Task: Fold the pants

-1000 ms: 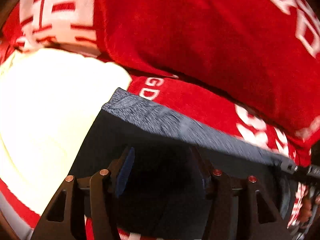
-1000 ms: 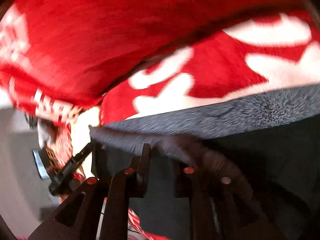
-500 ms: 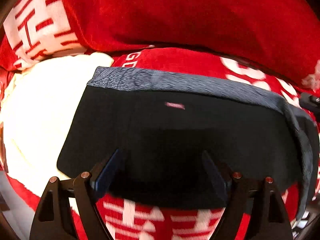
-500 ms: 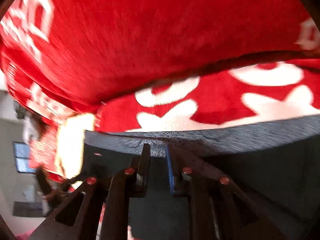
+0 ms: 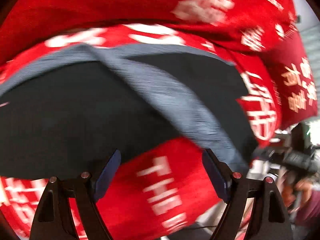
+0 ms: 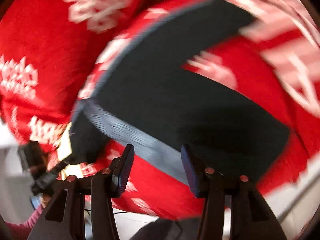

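The dark pants (image 5: 80,110) lie on a red cloth, and their grey waistband (image 5: 170,100) runs slantwise across them. My left gripper (image 5: 162,172) hangs open over the pants' near edge, with only red cloth showing between its fingers. In the right wrist view the pants (image 6: 170,100) spread out in a bent shape with the grey waistband (image 6: 136,138) at the near edge. The jaws of my right gripper (image 6: 158,166) are opening. The waistband shows behind the gap, and the pads do not press on it. Both views are blurred.
A red cloth with white lettering (image 5: 176,190) covers the surface, and more of it is bunched up behind (image 5: 120,0). The other gripper, held in a hand (image 5: 296,160), shows at the right edge. Pale floor (image 6: 12,190) lies past the cloth's edge.
Both grippers have let go of the waistband and drawn back, swinging sideways and rolling. The left opened first, then the right. The pants now lie on the red cloth.
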A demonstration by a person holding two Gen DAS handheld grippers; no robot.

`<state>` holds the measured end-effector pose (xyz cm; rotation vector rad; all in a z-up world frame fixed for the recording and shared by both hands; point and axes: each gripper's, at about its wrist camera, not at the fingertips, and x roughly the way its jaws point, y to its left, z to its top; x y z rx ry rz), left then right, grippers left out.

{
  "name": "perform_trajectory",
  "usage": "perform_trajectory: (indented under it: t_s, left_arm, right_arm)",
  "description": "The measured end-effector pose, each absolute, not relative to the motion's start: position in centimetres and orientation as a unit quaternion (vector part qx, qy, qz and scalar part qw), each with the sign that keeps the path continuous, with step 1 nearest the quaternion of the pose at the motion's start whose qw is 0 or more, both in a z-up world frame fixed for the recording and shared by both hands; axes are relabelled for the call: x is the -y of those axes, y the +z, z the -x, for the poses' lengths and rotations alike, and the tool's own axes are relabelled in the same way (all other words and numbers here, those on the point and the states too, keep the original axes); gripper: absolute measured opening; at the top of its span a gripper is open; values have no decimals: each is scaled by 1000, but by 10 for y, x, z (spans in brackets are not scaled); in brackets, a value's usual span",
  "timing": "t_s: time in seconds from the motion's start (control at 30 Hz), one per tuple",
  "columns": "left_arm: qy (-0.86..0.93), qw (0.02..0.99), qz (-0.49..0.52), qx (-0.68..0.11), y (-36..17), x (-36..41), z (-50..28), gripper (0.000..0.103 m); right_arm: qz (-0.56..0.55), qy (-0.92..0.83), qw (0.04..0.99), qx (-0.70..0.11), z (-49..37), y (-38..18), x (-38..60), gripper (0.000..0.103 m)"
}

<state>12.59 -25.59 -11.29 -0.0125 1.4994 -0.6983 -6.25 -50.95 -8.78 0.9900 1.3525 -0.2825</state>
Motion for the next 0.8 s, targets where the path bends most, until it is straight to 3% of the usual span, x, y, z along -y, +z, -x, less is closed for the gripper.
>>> perform_trajectory:
  t_s: [0.2, 0.43, 0.47, 0.53, 0.57, 0.6, 0.67, 0.7, 0.8]
  left_arm:
    - [-338, 637, 18, -693, -146, 317, -105, 84]
    - [-348, 638, -1, -687, -149, 338, -86, 84]
    - [-344, 636, 4, -691, -151, 341, -86, 84]
    - [-336, 635, 17, -696, -154, 343, -86, 84]
    - [-328, 639, 20, -696, -157, 345, -87, 81]
    - [-323, 640, 22, -697, -158, 345, -87, 62]
    - [-310, 631, 27, -711, -166, 348, -88, 32]
    - [-303, 630, 33, -714, -167, 348, -89, 25]
    - [-295, 636, 59, -710, -151, 353, -96, 25]
  right_arm:
    - [-511, -172, 626, -564, 157, -115, 526, 53]
    - [-535, -136, 643, -531, 172, -127, 521, 52]
    - [-536, -128, 646, -529, 169, -127, 523, 49]
    - [-537, -110, 642, -536, 163, -127, 524, 29]
    - [-539, -102, 635, -545, 159, -130, 520, 11]
    - [-544, -91, 621, -557, 155, -134, 522, 4]
    - [-550, -74, 611, -566, 150, -132, 524, 3]
    - [-554, -61, 610, -564, 145, -127, 529, 3]
    - [-565, -26, 620, -544, 126, -100, 547, 3]
